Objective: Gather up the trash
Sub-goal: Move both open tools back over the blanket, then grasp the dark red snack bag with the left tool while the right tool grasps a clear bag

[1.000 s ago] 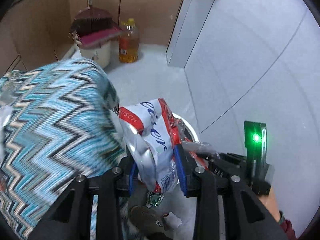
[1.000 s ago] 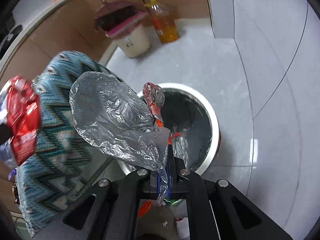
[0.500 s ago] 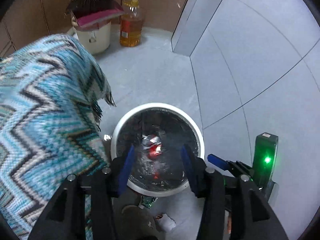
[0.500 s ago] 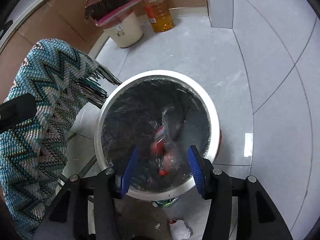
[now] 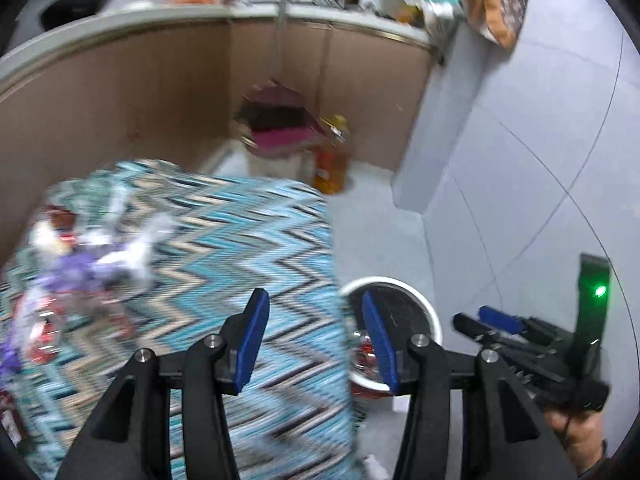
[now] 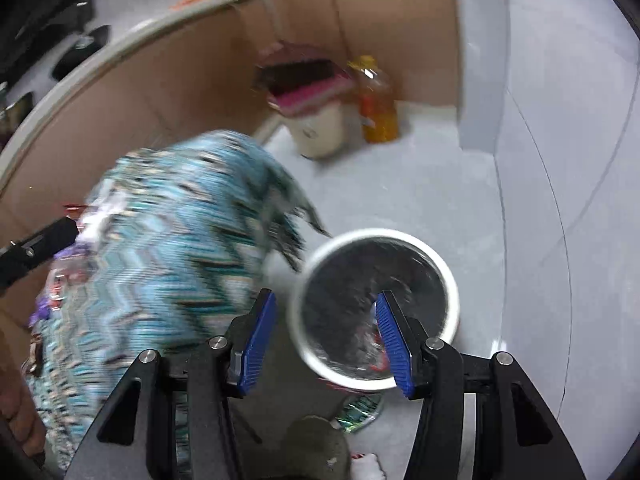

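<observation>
A white-rimmed trash bin (image 6: pixel 450 280) with a black liner stands on the floor; it also shows in the left wrist view (image 5: pixel 430 314). Red and clear wrappers (image 6: pixel 370 350) lie inside it. My right gripper (image 6: pixel 326 338) is open and empty above the bin's near left rim. My left gripper (image 5: pixel 316 342) is open and empty over the edge of a table with a blue zigzag cloth (image 5: pixel 240 248). Blurred purple, white and red wrappers (image 5: pixel 92 264) lie on the cloth at the left. The right gripper (image 5: pixel 492 320) shows at the lower right of the left wrist view.
A cream bucket (image 6: pixel 320 128) with a red dustpan and an orange oil bottle (image 6: pixel 378 108) stand by the brown cabinets at the back. A green wrapper (image 6: pixel 360 410) and white scrap lie on the floor near the bin. A grey wall runs along the right.
Both grippers released their wrappers into the bin and opened. Both have since lifted and swung left, the left one now over the table cloth.
</observation>
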